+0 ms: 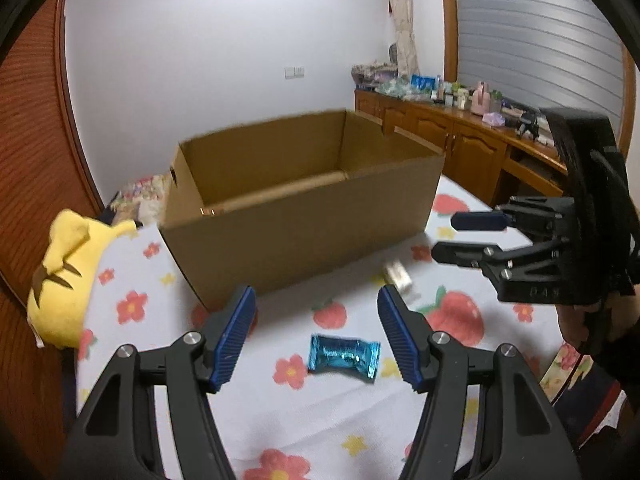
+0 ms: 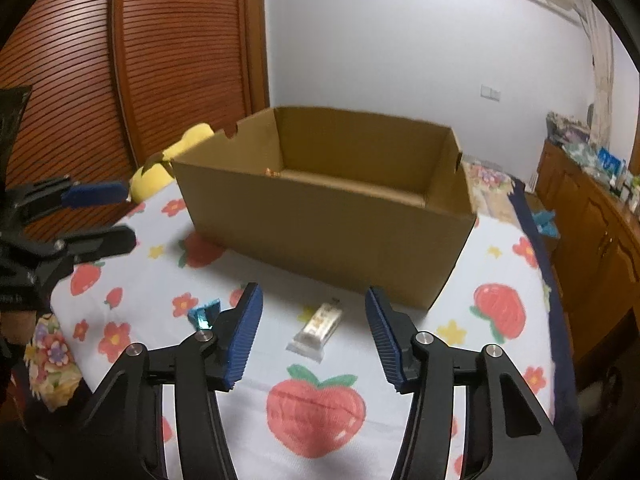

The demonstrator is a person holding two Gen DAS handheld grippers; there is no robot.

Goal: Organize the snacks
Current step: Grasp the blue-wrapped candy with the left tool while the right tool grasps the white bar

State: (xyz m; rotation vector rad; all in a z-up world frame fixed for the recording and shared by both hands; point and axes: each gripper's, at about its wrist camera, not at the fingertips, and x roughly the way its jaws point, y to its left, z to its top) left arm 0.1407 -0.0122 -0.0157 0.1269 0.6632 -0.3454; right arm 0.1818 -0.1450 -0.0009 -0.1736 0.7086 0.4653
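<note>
Snacks (blue candy (image 1: 343,356), white bar (image 2: 318,326)) lie between each unclenched, empty hand-held gripper's fingers.

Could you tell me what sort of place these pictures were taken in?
Most likely a home bedroom: a bed sheet printed with strawberries, a yellow plush toy at its edge, a louvred wooden wardrobe, and a cluttered wooden sideboard under the window.

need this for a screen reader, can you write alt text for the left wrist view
The left gripper hangs open over a blue foil-wrapped snack lying on a strawberry-and-flower bedsheet, pads clear of it. Behind stands an open cardboard box; the right gripper, open, enters from the right above a pale snack bar, and a yellow plush toy lies left.
</note>
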